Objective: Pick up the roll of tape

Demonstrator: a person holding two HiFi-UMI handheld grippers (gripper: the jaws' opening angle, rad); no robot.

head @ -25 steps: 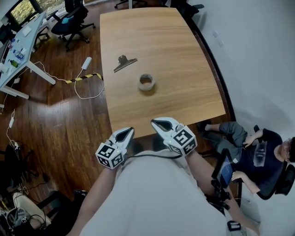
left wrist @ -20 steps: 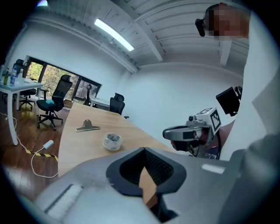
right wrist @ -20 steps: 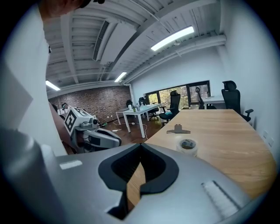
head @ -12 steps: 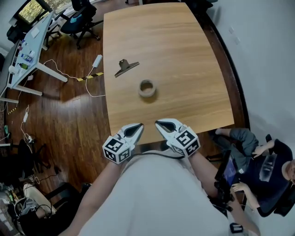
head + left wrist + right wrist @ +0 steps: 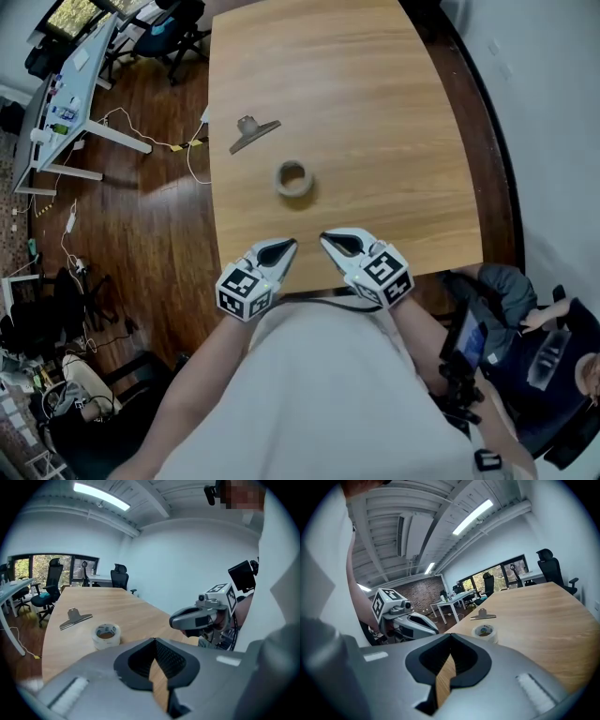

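1. Left tool point(image 5: 284, 247): pale grey moulded shell tapering to a point, with black ribbed lining inside the jaws.
2. Right tool point(image 5: 330, 240): the same grey shell and black lining, with a small white rectangular patch on its upper face.
3. Marker cubes point(image 5: 242, 292): white with black square patterns, one at the rear of each tool.
4. Cable point(image 5: 328, 302): thin and black, strung just behind the two tools.
5. Top point(image 5: 319, 394): pale grey-white fabric, plain, behind both tools.
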